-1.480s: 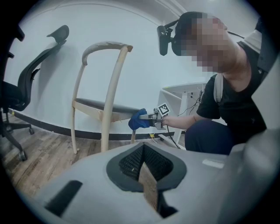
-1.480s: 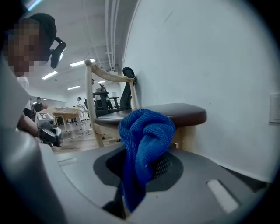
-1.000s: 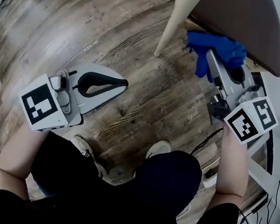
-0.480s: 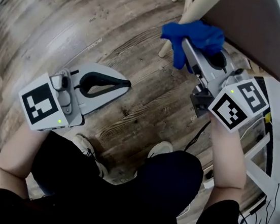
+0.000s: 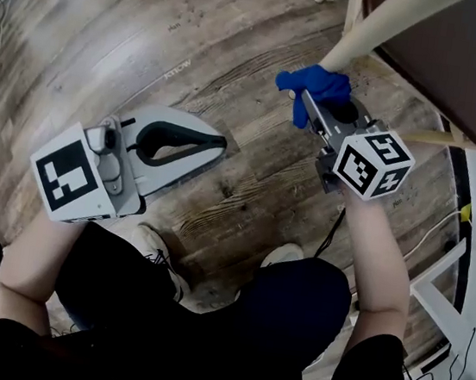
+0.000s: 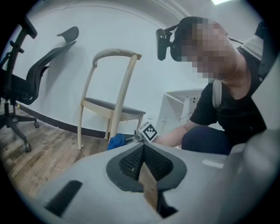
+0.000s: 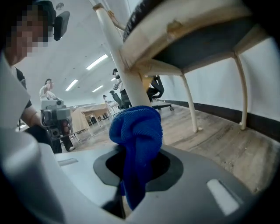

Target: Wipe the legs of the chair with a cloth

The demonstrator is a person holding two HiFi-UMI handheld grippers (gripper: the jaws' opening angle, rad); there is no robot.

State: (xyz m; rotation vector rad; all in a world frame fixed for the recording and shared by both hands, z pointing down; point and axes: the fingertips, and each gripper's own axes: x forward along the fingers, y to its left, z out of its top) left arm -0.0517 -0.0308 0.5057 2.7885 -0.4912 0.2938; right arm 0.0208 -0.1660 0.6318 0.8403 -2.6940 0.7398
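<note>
Right gripper: jaws clamped on a blue cloth, whose bunched end lies against the pale wooden chair leg just below the brown seat. Left gripper: jaws closed on nothing, low over the plank floor, well apart from the chair.

Wood-plank floor; white wall; black office chair; ceiling strip lights
</note>
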